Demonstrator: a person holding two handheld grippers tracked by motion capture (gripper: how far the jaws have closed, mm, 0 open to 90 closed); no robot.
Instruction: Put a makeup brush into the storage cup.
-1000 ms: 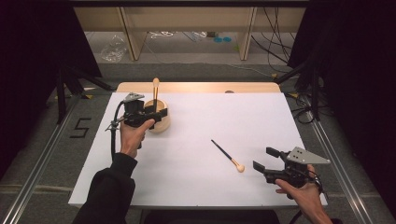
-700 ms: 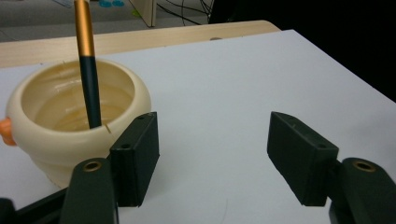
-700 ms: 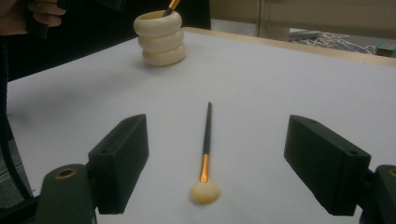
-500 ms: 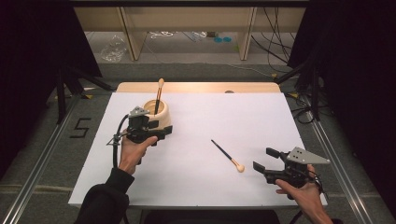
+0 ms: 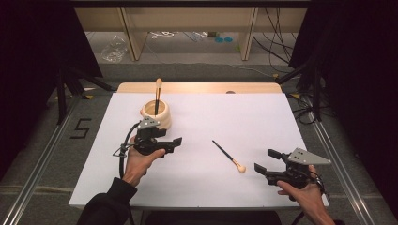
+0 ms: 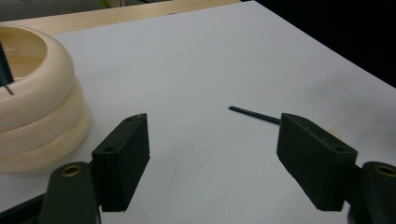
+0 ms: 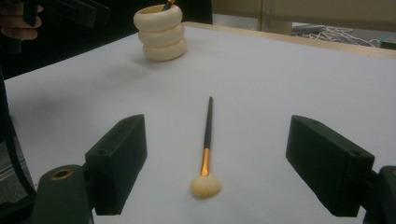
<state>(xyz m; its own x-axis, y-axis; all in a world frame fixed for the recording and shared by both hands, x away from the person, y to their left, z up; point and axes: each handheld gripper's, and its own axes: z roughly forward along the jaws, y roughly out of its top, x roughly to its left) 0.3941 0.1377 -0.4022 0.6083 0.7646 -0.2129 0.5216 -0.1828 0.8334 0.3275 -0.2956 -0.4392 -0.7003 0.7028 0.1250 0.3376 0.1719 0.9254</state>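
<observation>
Cream-tipped brush (image 5: 228, 157) lies flat on the white bench (image 5: 263, 117), squarely between the wide-open, empty jaws of the right gripper (image 5: 266, 161). Left gripper (image 5: 174, 143) is held open and empty beside the holder (image 5: 156, 114). Best gripped mid-handle, jaws lowered level.

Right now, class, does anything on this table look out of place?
One makeup brush lies loose on the white sheet, while another brush stands in the cream ringed holder. Nothing looks spilled or damaged.

Sheet (image 5: 263, 117) open — holder (image 5: 156, 112), brush (image 5: 228, 156) obstruct
</observation>
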